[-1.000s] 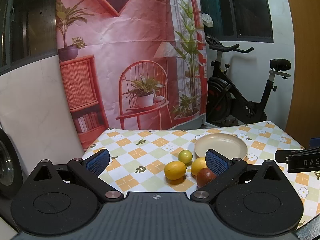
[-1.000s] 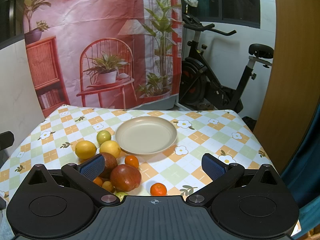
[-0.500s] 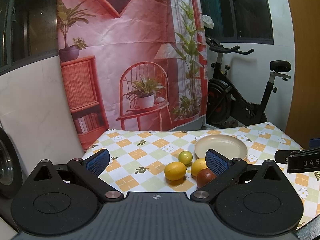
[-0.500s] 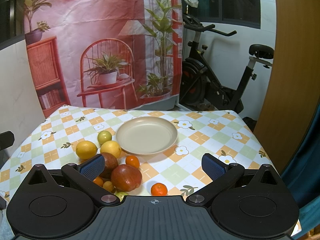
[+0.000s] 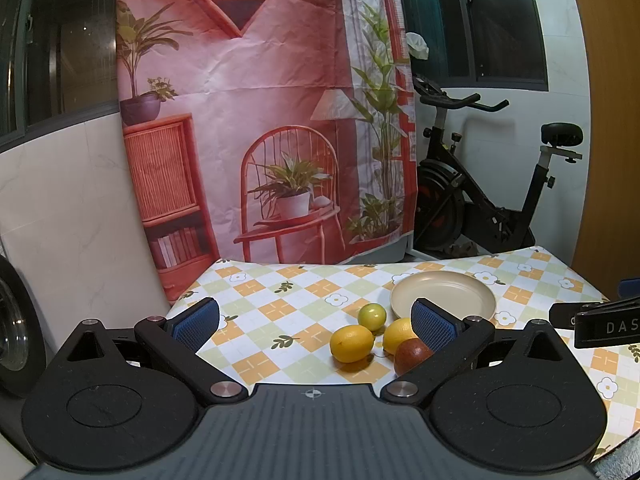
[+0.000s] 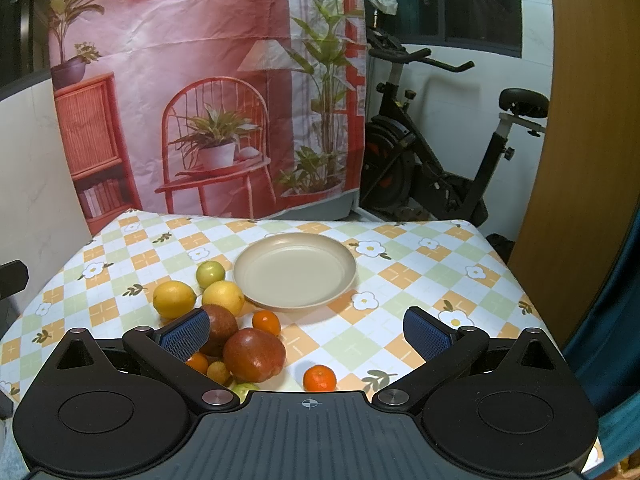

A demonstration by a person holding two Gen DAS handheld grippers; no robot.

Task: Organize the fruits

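**Q:** While both rigs hover, what's the state?

**A:** Left hand-held gripper (image 5: 314, 322) — blue pads spread wide, nothing between them. Right hand-held gripper (image 6: 306, 332) — same, pads apart, nothing held. Both sit above the near edge of the bench with the checked orange-green flower cloth (image 6: 420, 292).

**Q:** Fruit?

**A:** All on the cloth, none on the round beige shallow plate (image 6: 295, 270). Small round green fruit (image 6: 210, 273) sits just left of the plate rim. Two yellow lemons nearer the camera: left lemon (image 6: 174, 299), right lemon (image 6: 223, 298) close to the plate edge. Dark red-brown round fruit (image 6: 218, 328) is partly behind the right gripper's left pad. Large red apple-like fruit (image 6: 254, 355) touches it. Small orange mandarin (image 6: 266, 322) lies between the big red fruit and the plate. Second mandarin (image 6: 319, 378) sits alone, nearer the camera and to the right of the big red fruit.

**Q:** Anything else in the pile?

**A:** A few small orange, yellow and green bits under the left finger — mostly hidden, can't identify them.

**Q:** Left view agree?

**A:** Yes. Plate (image 5: 444, 294), green fruit (image 5: 372, 317), one lemon (image 5: 352, 343) in the open; the other lemon and the dark fruit are partly behind its right pad. Right gripper's tip shows at the right edge.
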